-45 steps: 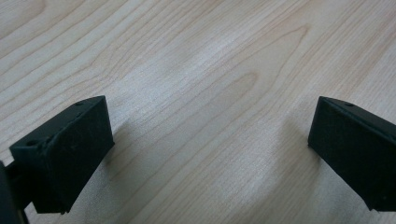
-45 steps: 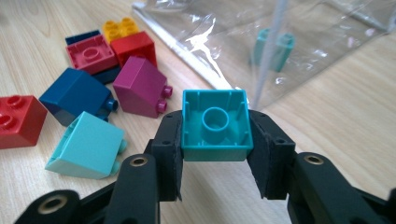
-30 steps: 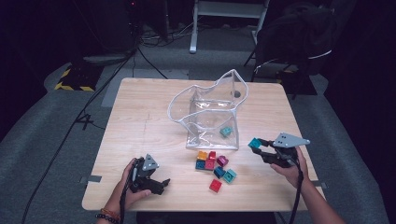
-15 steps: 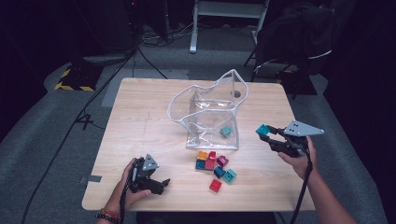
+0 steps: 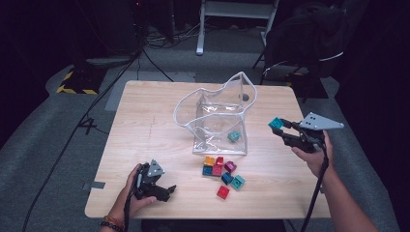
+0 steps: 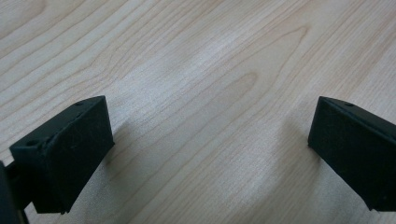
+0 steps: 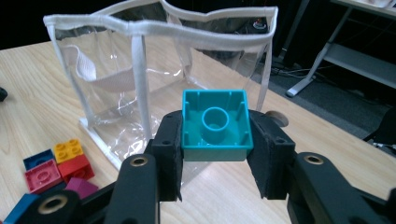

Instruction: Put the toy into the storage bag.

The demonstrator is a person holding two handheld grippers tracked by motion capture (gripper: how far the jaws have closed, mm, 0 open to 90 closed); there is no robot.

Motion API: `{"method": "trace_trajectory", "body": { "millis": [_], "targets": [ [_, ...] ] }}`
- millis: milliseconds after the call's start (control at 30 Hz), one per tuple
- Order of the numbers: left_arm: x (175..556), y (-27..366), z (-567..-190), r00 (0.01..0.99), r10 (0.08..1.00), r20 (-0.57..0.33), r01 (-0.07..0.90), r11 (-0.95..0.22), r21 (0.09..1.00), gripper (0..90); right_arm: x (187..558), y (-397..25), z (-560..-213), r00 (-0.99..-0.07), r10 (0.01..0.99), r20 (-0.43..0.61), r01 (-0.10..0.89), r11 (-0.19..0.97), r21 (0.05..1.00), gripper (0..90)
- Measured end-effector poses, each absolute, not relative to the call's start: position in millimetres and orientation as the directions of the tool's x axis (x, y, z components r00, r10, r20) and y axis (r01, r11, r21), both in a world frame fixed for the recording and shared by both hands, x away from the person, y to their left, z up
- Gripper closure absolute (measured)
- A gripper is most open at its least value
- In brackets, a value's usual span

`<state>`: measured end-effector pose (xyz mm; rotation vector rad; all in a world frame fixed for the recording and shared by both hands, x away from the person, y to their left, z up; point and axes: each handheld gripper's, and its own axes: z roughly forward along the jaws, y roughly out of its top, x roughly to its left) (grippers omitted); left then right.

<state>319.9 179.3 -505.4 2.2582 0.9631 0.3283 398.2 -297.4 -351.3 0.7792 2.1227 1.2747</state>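
Right tongs (image 7: 215, 154) clamp a teal plastic brick (image 7: 216, 126), its hollow underside and round tube facing the camera, raised off the pale woodgrain table (image 5: 145, 121) just right of a clear, white-trimmed bag (image 5: 217, 121). Loose bricks (image 5: 223, 170) lie near the bag. Left tongs (image 6: 210, 154) rest wide open, empty, near left.

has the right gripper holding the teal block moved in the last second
Yes. In the high view the right gripper, shut on the teal plastic block, has risen and shifted right, away from the loose blocks and level with the clear plastic bag.
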Motion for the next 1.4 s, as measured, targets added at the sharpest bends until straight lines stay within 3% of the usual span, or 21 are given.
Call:
{"method": "trace_trajectory", "body": {
  "millis": [800, 1400],
  "targets": [
    [319.9, 179.3, -505.4, 0.698, 0.715, -0.024, 0.552, -0.517, 0.654, 0.2, 413.8, -270.0, -306.6, -0.683, 0.706, -0.187, 0.127, 0.367, 0.922, 59.2],
    [319.9, 179.3, -505.4, 0.698, 0.715, -0.024, 0.552, -0.517, 0.654, 0.2, 423.7, -245.7, -292.7, -0.698, 0.689, -0.195, 0.098, 0.362, 0.927, 59.2]
  ]
}}
